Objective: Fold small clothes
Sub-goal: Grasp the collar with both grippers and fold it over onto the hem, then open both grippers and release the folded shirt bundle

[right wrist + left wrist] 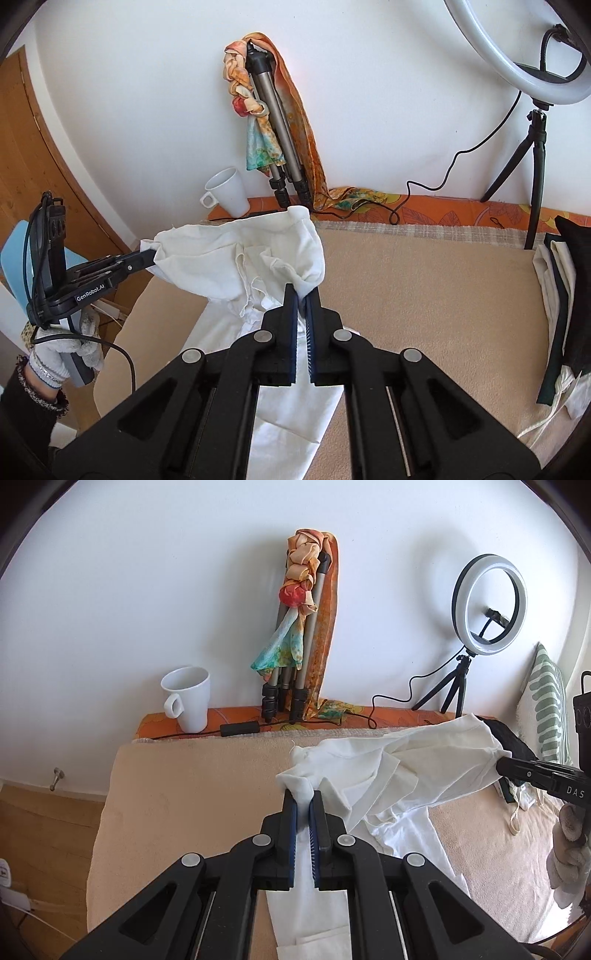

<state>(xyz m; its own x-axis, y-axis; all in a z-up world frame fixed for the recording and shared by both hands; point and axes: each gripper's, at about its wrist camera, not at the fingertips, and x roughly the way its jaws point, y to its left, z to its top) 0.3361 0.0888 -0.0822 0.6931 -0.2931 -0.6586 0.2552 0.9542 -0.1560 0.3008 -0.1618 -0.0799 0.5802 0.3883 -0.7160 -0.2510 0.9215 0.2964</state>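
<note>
A white garment (388, 768) hangs lifted over the beige towel-covered surface (192, 794), stretched between my two grippers. My left gripper (303, 794) is shut on one corner of it, the cloth pinched between the blue pads. In the right wrist view my right gripper (303, 291) is shut on the other corner of the white garment (229, 258). The rest of the garment trails down onto the surface beneath both grippers. Each view shows the other gripper from the side, the right gripper (506, 762) and the left gripper (149, 260), holding its edge.
A white mug (186, 698), a folded tripod draped with a colourful scarf (295, 627) and a ring light on a small tripod (487, 605) stand along the wall at the back. A pile of dark and white clothes (565, 295) lies at the right. A striped cushion (546, 709) leans there.
</note>
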